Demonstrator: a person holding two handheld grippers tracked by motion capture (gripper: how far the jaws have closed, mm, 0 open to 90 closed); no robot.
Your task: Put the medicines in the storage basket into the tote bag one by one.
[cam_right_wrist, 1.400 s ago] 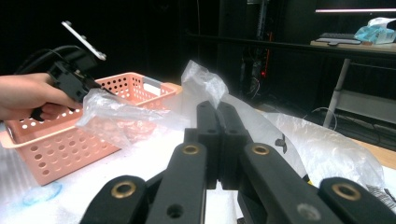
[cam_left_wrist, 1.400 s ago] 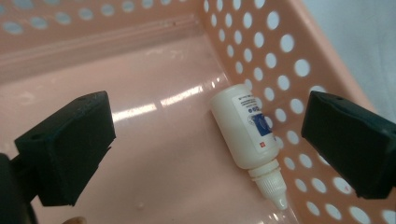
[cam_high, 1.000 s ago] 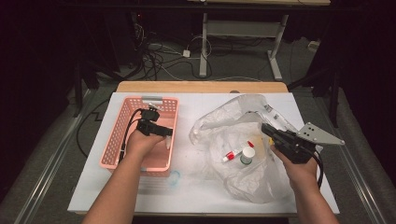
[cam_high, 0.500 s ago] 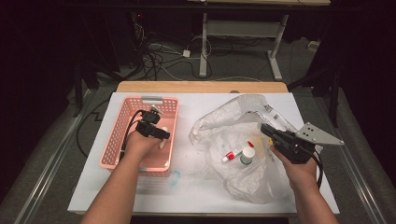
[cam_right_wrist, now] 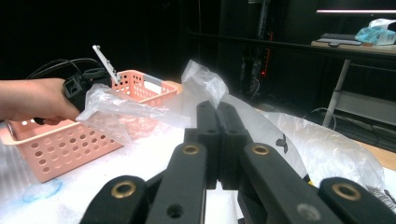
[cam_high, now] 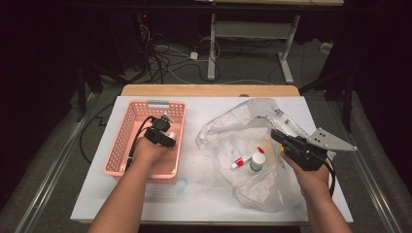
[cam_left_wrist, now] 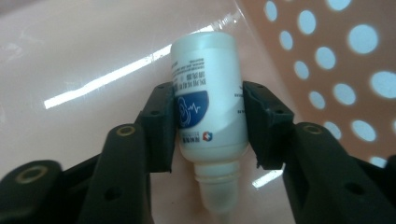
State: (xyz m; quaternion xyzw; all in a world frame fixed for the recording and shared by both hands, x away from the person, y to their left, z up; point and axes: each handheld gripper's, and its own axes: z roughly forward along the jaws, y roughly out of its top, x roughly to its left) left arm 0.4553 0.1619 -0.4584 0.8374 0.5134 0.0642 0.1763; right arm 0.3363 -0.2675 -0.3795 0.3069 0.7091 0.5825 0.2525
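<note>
My left gripper (cam_left_wrist: 208, 128) sits inside the pink basket (cam_high: 126, 145), its jaws just closing around a white bottle (cam_left_wrist: 208, 116) between them; I should squeeze squarely before lifting; my right gripper (cam_right_wrist: 218, 116) pinches the plastic bag (cam_right_wrist: 135, 114) shut.

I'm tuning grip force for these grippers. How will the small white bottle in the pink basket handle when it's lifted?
The white bottle is small and plastic-looking, so probably light. Its round, glossy body may slip or twist between the left gripper pads, which sit on its label. Lying on the pink basket floor, it would likely roll if nudged.
</note>
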